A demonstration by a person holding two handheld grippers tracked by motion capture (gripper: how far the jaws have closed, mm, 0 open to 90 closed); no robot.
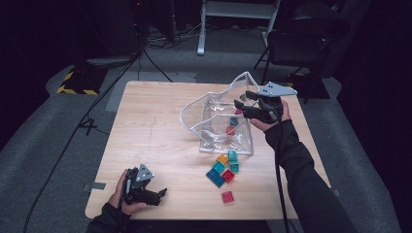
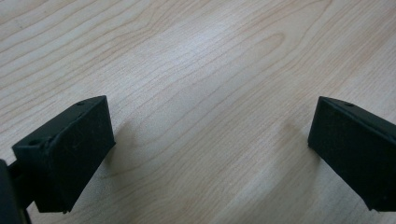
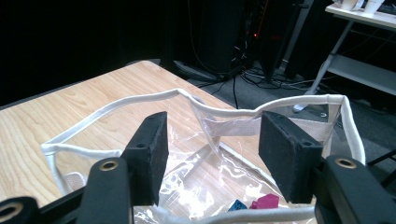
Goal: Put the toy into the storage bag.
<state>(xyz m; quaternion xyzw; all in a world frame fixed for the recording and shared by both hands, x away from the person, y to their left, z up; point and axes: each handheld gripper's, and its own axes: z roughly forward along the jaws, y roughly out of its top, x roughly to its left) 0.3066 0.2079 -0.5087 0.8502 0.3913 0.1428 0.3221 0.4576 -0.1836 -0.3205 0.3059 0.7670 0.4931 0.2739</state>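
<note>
Above the clear bag, the right gripper hangs with its jaws apart.

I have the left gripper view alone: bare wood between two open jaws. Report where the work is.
Observer: A clear plastic bag with white piping stands far across the wooden table.
Operator: Give me the other gripper.
Observer: The right gripper hovers over the bag's open rim, jaws apart, nothing between them.
Operator: List what's loose.
Observer: Small coloured toy blocks lie by the bag; a few more sit inside.
</note>
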